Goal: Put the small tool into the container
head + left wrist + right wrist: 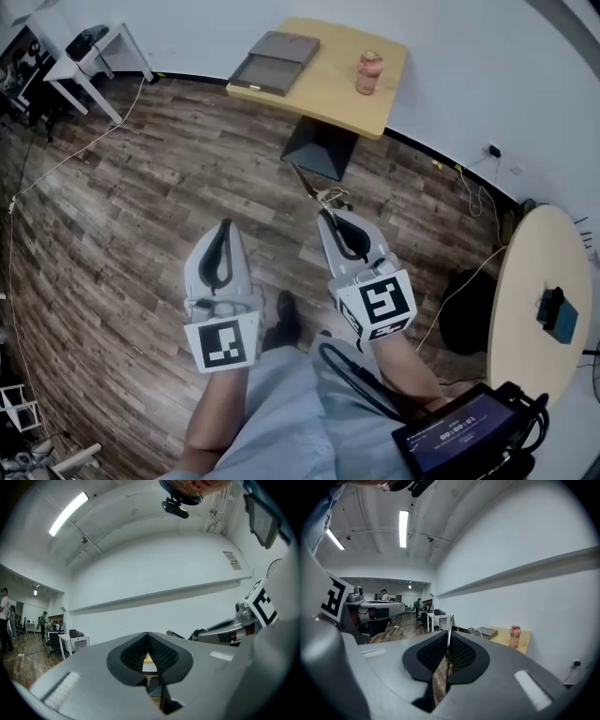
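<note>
My right gripper (327, 214) is shut on a small thin metal tool (312, 186) whose tip sticks out ahead of the jaws, over the wooden floor. In the right gripper view the tool (449, 635) stands as a narrow strip between the closed pads. My left gripper (224, 225) hangs beside it with its jaws shut and nothing in them. Ahead, a flat grey container (274, 60) lies on the left end of a light wooden table (375, 108), also seen as the grey container (486, 631) in the right gripper view. Both grippers are well short of the table.
A pink bottle (368, 71) stands on the table right of the container. The table's black base (322, 148) sits on the floor just ahead. A round table (525, 300) with a blue object (561, 317) is at the right; a white desk (89, 56) at far left.
</note>
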